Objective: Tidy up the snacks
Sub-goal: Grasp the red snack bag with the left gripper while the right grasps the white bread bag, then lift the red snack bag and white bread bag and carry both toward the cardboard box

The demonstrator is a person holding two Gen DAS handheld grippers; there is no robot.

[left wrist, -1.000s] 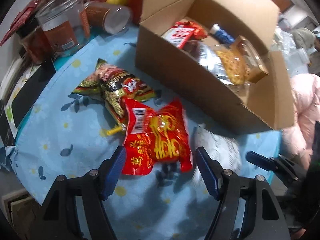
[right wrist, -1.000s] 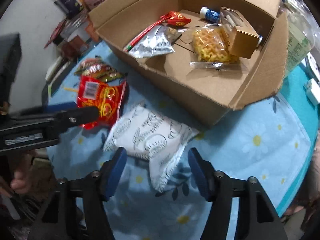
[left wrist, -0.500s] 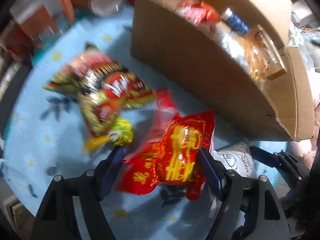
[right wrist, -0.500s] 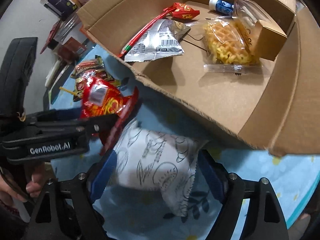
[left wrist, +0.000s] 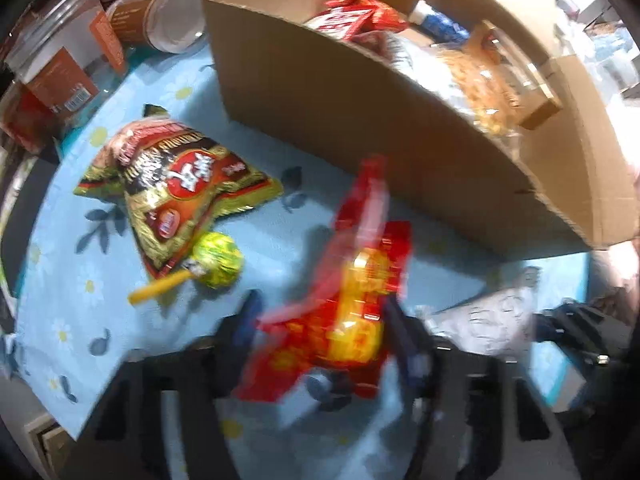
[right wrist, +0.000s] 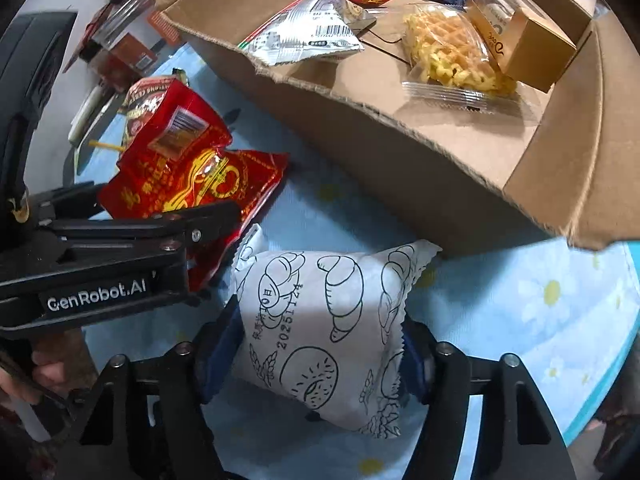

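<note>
Blue tablecloth (right wrist: 520, 300): both grippers closing, left gripper (left wrist: 320, 320) pinching red packet (left wrist: 352, 312), right gripper (right wrist: 320, 344) pinching white packet (right wrist: 320, 332) (grasp step); next lift toward box (right wrist: 400, 152) at 12 o'clock.

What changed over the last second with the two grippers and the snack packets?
Both grippers came down onto packets. The left gripper is closing around the red packet, now crumpled and tipped up. The right gripper is closing on the white bread packet. The cardboard box, gold packet and lollipop stayed put.
</note>
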